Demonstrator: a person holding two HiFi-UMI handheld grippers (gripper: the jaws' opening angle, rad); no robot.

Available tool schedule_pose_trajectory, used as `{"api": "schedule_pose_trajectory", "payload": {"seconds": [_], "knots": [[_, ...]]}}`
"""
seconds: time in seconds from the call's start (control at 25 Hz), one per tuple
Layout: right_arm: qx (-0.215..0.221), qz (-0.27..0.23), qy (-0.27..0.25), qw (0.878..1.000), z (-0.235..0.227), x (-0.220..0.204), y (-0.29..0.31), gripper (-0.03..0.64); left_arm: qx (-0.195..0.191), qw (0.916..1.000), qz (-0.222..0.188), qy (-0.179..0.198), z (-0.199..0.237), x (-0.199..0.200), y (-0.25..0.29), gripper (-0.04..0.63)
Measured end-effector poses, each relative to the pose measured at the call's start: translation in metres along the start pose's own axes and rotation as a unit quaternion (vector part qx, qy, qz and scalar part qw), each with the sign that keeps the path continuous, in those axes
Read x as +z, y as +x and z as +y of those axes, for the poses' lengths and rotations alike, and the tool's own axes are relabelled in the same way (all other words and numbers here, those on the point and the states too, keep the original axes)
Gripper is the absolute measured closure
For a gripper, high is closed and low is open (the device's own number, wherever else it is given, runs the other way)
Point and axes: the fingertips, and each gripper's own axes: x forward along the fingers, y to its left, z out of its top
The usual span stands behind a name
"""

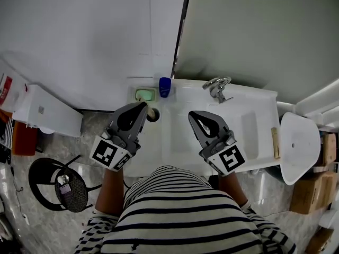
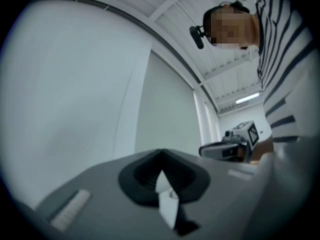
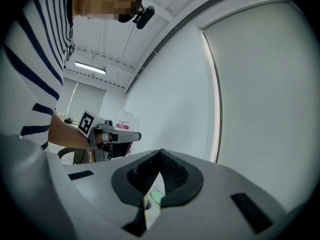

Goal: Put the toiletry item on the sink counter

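In the head view a white sink counter (image 1: 249, 115) runs below the wall, with a chrome faucet (image 1: 217, 87) at its back. A small blue container (image 1: 164, 87) stands at the back edge, next to a green soap bar (image 1: 144, 94) in a white dish. My left gripper (image 1: 143, 107) hovers over the counter's left end, shut and holding nothing. Its tip is beside a round dark-rimmed object (image 1: 153, 115). My right gripper (image 1: 193, 116) hangs over the basin, also shut and holding nothing. Each gripper view looks up at the wall, ceiling and the other gripper.
A white oval lid (image 1: 299, 140) sits right of the counter, with cardboard boxes (image 1: 311, 190) beyond it. A wooden strip (image 1: 275, 142) lies on the counter's right end. A black wire stool (image 1: 57, 181) and a white cabinet (image 1: 46, 113) stand on the left.
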Motion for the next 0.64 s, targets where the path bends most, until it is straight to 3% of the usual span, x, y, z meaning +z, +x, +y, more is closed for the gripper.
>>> {"api": "schedule_pose_trajectory", "payload": {"seconds": [0.64], "knots": [[0.002, 0.003, -0.007, 1.0, -0.001, 0.004, 0.0, 0.611, 0.002, 0.9998, 0.021, -0.002, 0.006, -0.018, -0.012, 0.586]]}}
